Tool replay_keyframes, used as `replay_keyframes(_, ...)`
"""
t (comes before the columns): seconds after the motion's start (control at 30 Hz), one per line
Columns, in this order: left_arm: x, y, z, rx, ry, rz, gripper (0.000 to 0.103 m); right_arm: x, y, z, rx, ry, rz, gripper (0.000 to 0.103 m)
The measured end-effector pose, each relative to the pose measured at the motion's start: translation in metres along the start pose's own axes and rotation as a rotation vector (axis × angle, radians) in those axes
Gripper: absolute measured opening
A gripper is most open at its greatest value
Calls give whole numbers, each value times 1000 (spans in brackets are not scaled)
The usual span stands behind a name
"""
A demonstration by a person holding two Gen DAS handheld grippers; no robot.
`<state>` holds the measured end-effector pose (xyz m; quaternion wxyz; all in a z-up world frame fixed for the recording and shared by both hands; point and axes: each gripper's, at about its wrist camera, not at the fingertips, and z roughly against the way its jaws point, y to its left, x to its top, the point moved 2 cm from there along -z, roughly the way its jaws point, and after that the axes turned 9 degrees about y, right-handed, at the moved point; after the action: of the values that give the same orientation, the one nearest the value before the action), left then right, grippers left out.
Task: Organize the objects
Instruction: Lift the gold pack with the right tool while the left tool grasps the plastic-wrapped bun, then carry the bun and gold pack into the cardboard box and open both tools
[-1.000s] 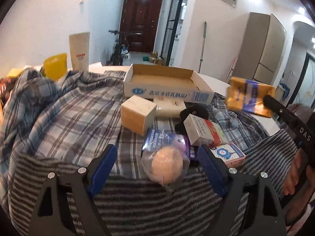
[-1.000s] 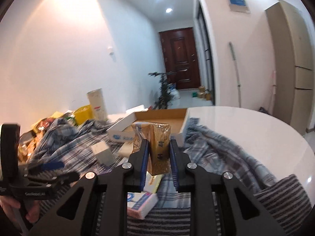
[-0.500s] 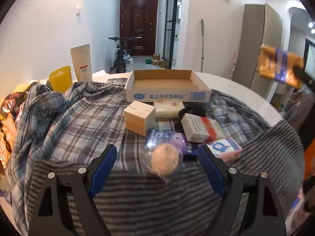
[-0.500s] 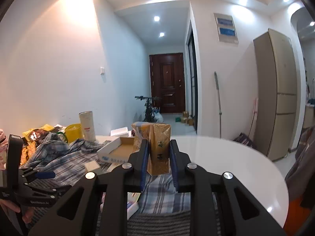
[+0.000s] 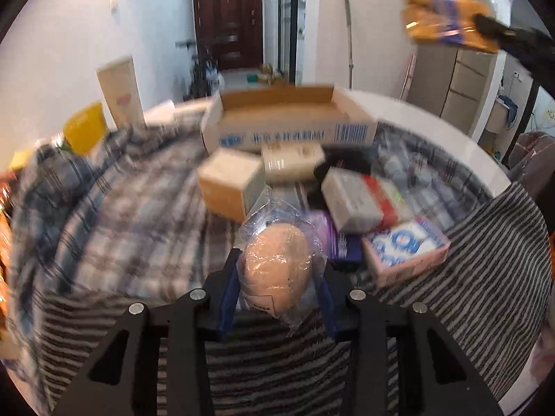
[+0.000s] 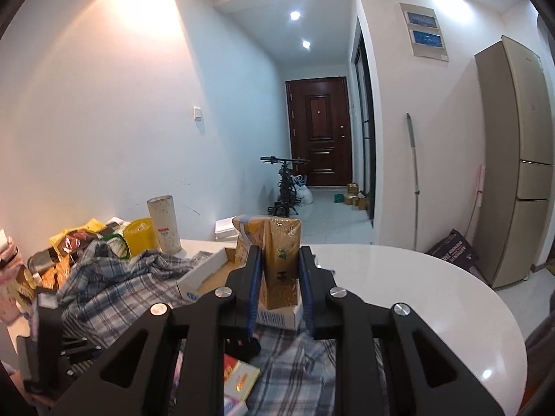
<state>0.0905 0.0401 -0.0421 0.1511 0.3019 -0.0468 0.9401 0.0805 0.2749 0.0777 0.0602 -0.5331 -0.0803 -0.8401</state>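
Left wrist view, foreground: the left gripper (image 5: 277, 277) has its blue fingers (image 5: 229, 287) pressed on either side of a bagged bun (image 5: 275, 270), a round roll in clear wrap lying on the striped cloth (image 5: 485, 277) at the near edge of the desk (image 6: 433, 312); the jaws have just been closing, from wide apart with the bun loose between them to a narrow hold on it, evidently so that it can be lifted. Just beyond the bun lie the other things still to be sorted, resting on a plaid cloth (image 5: 121, 208): a pink box (image 5: 406, 253), a white and red box (image 5: 360, 201), a tan box (image 5: 230, 187) and a pale packet (image 5: 293, 159). Behind these stands an open, seemingly empty cardboard tray (image 5: 288, 131), probably the place meant to collect them. Right wrist view: the right gripper (image 6: 279, 277) is closed narrowly on a yellow packet (image 6: 279, 263), held upright and raised above the desk with the tray beyond it, presumably for carrying over the tray wall. Compared with the earlier frames, that packet sits higher against the room and the left view is now blurred.
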Motion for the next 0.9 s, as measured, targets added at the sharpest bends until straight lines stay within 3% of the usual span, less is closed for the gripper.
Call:
replay_keyframes(0.13,28,3,28,-14,-86,8,42,19,-1,-11,7,-23,-4,20)
replay_keyframes(0.3,80,2,52,36,-241,-7,42,35,-2,-34,-3,-38,-20,20)
replay_keyframes(0.57,136,9,50,40,-402,55,42,21,-17,-66,-8,-58,-62,20)
replay_keyframes(0.9,166,22,4,23,-427,74,42,-1,-31,-97,-27,-36,-75,20)
